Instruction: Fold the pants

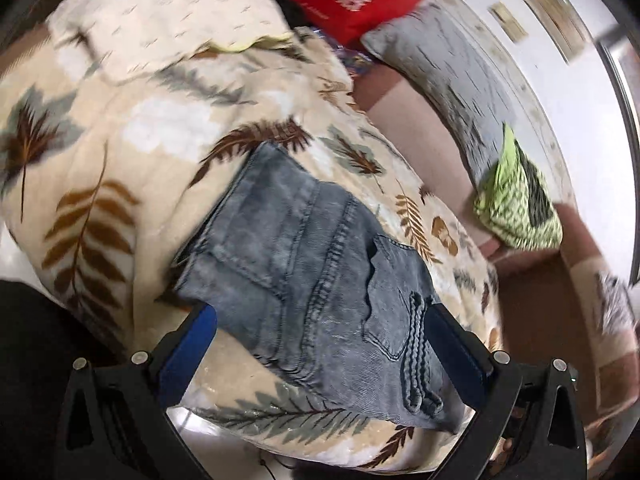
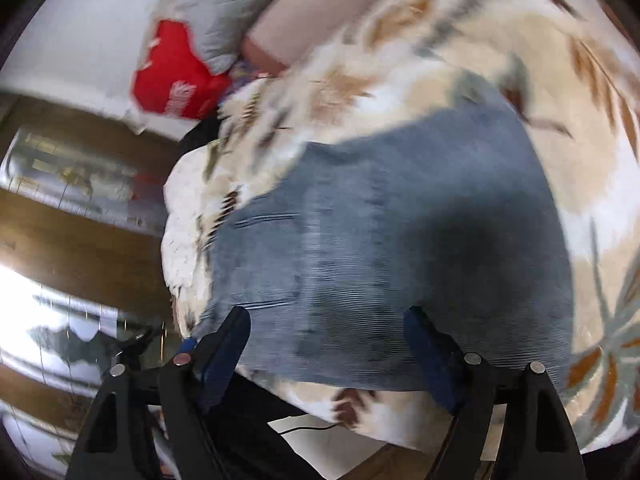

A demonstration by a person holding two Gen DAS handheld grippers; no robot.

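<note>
While hovering over the bed, both tools apart and empty: left tool [image 1: 320, 320], right tool [image 2: 328, 328], nothing clamped. Pants [image 1: 312, 264] already folded into a compact denim stack, lying on the leaf-print blanket [image 1: 120, 160] near the bed's 6 o'clock edge, back pocket up. Right view blurred; pants [image 2: 380, 240] centre frame there. Likely final step: fold looks done, at most one tidy-up. Next move, if any: square the stack edges or pull clear. Red bag [image 1: 352, 0] at 12 o'clock, well apart.

Folded pants [image 1: 316, 264] lie on the blanket [image 1: 132, 128], pillow [image 1: 448, 80] behind.
</note>
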